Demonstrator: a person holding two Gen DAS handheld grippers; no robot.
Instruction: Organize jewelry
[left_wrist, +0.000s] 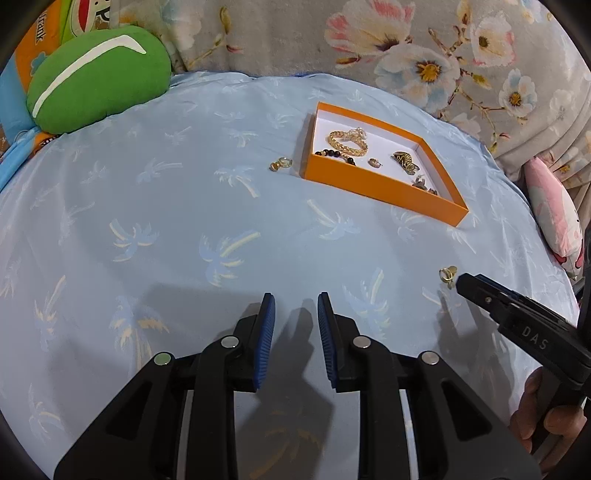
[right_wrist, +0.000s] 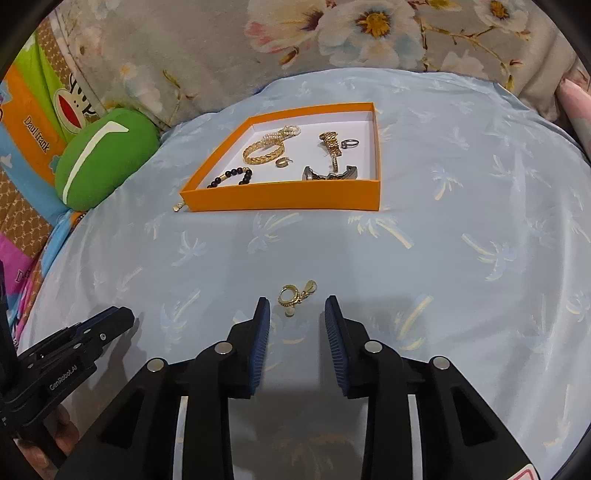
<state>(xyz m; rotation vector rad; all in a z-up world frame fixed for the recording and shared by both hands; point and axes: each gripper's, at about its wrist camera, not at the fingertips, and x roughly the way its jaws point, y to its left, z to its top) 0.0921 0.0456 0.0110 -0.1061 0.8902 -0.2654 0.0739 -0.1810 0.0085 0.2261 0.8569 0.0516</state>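
Observation:
An orange box (left_wrist: 380, 184) (right_wrist: 284, 199) with a white inside lies on the light blue sheet and holds several pieces: a gold braided bracelet (right_wrist: 263, 150), black beads (right_wrist: 231, 176), a gold watch band (right_wrist: 330, 146), a ring (right_wrist: 349, 143). A gold earring (right_wrist: 295, 295) (left_wrist: 447, 275) lies on the sheet just ahead of my open right gripper (right_wrist: 295, 310), between its fingertips' line. Another gold earring (left_wrist: 280, 163) (right_wrist: 178, 206) lies beside the box's left corner. My left gripper (left_wrist: 295, 306) is open and empty over bare sheet.
A green cushion (left_wrist: 96, 77) (right_wrist: 103, 158) sits at the far left. Floral fabric (left_wrist: 406, 44) rises behind the bed. A pink pillow (left_wrist: 554, 218) lies at the right edge. The right gripper's body (left_wrist: 517, 317) shows in the left wrist view.

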